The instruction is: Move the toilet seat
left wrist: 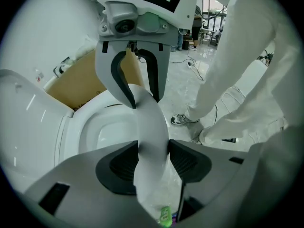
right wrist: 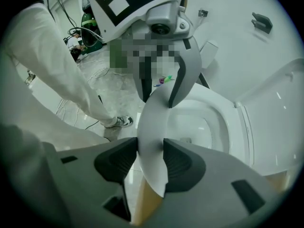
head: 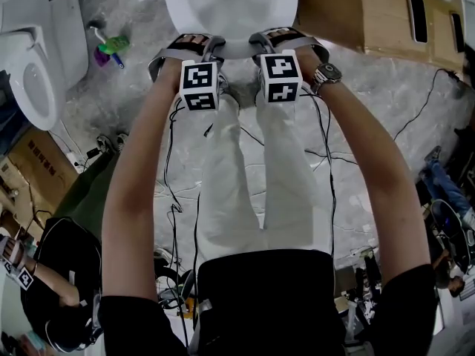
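One white toilet seat (head: 239, 22) lies at the top centre of the head view, its front rim seen edge-on above the bowl in both gripper views. The left gripper (head: 191, 47) and right gripper (head: 286, 40), side by side, each clamp that rim between their pads. White trousers (head: 260, 176) fill the middle. A second toilet (head: 35, 65) stands at the upper left.

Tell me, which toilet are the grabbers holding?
The toilet straight ahead: the left gripper and right gripper clamp its seat. The other toilet, off to the left, is untouched.
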### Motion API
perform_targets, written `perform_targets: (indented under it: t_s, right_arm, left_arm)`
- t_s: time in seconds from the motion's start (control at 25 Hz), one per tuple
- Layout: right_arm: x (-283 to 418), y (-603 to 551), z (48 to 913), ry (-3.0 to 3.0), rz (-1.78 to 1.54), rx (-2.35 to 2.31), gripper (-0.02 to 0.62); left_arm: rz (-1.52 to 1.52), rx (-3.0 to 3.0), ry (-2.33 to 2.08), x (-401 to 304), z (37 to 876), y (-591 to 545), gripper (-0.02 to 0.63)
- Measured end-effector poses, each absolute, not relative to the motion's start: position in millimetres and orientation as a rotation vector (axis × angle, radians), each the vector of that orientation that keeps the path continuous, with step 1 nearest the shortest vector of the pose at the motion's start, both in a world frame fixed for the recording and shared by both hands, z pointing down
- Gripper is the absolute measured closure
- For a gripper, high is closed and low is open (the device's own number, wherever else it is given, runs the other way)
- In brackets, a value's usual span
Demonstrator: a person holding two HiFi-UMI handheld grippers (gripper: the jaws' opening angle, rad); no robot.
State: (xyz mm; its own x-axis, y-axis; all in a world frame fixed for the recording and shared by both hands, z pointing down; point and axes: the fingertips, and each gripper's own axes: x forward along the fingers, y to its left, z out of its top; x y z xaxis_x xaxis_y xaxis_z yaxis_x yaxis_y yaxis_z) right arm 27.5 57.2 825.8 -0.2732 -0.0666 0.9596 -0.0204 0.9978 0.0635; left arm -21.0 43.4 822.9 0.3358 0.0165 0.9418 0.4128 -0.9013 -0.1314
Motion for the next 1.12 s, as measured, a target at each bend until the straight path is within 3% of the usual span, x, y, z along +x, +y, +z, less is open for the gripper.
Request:
perform_targets:
  t_s: [0.72, 1.12]
  right_arm:
    - [25, 51, 796, -1.862, -0.066, 0.066, 0.413]
    - [28, 45, 760, -1.875, -0.046, 0.195, 0.448]
  left_arm:
    - [-1.527, -2.198, -0.271, -22, 800, 36, 0.402]
    - [-1.571, -2.172, -0.260, -24, 764, 26, 0.422]
